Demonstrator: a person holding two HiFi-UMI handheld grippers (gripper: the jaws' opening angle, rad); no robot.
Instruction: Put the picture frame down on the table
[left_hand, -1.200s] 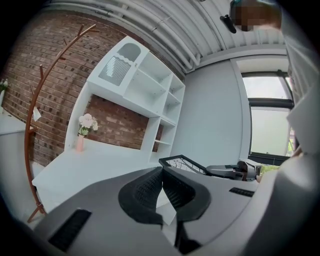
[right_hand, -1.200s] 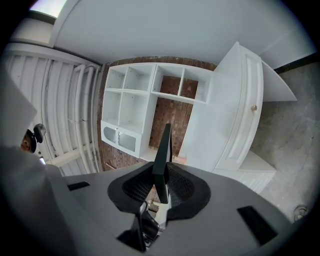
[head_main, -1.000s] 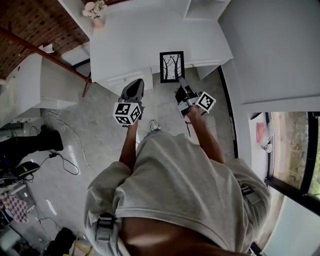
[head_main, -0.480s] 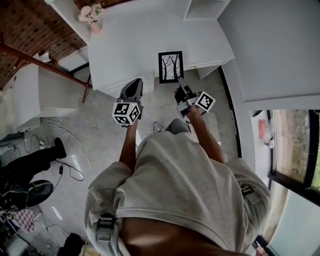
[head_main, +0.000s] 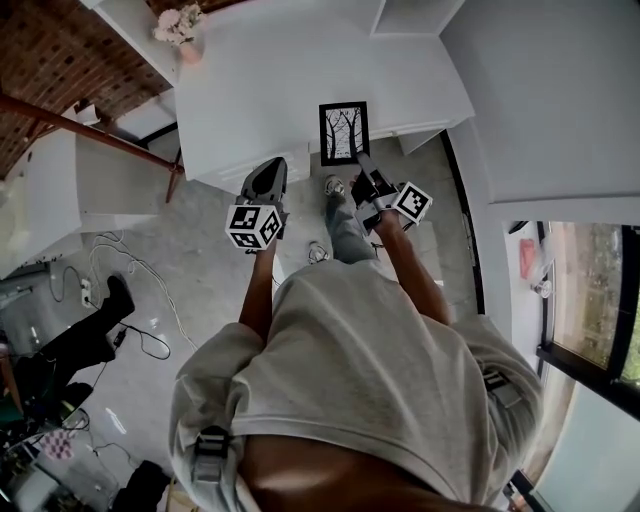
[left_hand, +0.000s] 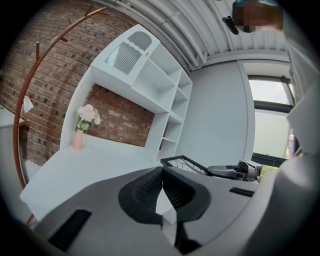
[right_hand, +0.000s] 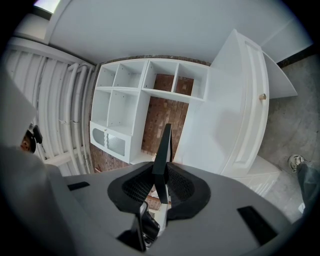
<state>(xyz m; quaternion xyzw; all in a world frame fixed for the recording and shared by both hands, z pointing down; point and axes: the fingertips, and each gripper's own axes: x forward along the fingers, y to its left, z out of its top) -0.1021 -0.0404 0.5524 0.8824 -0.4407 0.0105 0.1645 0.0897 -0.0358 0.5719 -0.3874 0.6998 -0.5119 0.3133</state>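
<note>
Fingers (right_hand: 134, 187) of the right gripper (head_main: 362, 172) are clenched on the picture frame (head_main: 343, 133), pinching its near edge. The frame reaches out over the near edge of the white worktop (head_main: 250, 90), picture side up. Left gripper (head_main: 266, 180) hovers just left of it, fingers pressed together on nothing.
</note>
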